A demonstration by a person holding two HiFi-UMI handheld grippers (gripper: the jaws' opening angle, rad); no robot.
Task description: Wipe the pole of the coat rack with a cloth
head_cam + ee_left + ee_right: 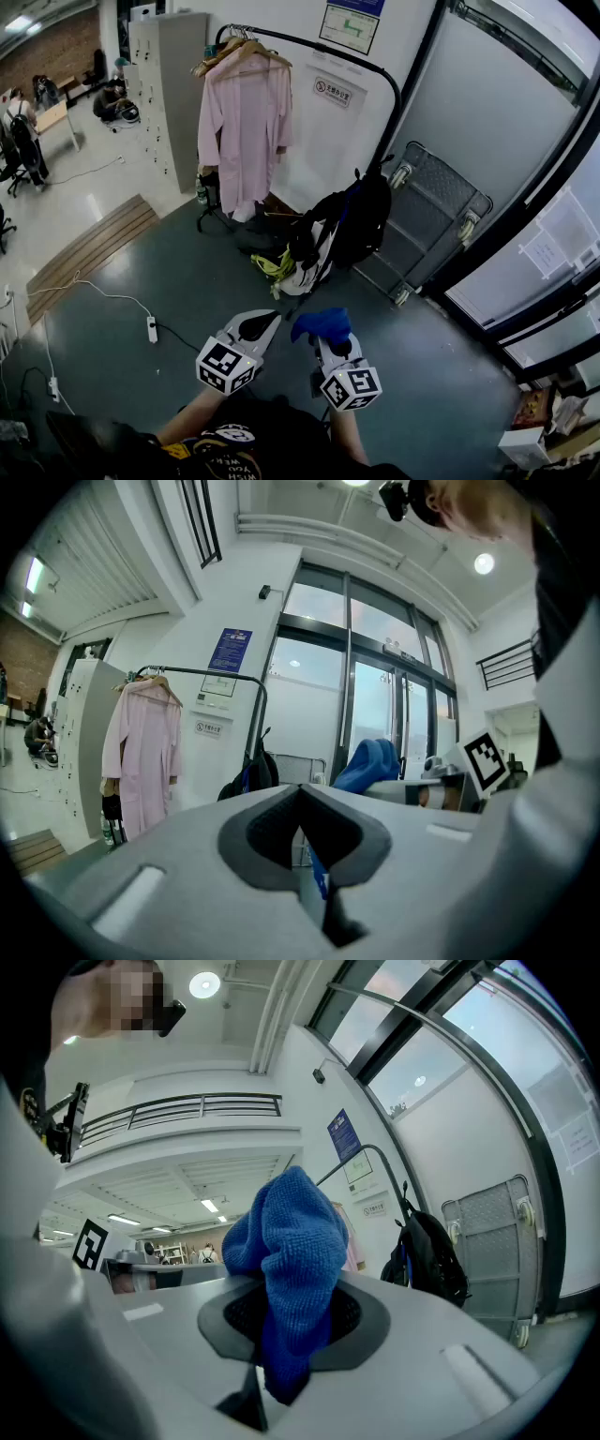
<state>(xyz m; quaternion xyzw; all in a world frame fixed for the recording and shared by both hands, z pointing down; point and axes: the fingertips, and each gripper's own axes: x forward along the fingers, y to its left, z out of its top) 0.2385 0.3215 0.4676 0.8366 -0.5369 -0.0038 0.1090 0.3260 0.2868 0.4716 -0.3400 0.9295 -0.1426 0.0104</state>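
Note:
The coat rack's black pole (pixel 370 67) arches over a pink coat (pixel 246 122) on a wooden hanger and a black backpack (pixel 356 217) hung at its right upright. It also shows in the left gripper view as the pole (pixel 255 691) and, far off, in the right gripper view as the pole (pixel 386 1162). My right gripper (pixel 330 339) is shut on a blue cloth (pixel 286 1260), whose bunch sticks up past the jaws; the cloth (pixel 322 323) is well short of the rack. My left gripper (pixel 255 328) is beside it, shut with nothing held.
Grey lockers (pixel 173 84) stand left of the rack. A folded grey cart (pixel 433 220) leans on the wall to the right. Bags (pixel 291 267) lie on the floor under the backpack. A white power strip with cable (pixel 151 328) lies on the floor at left.

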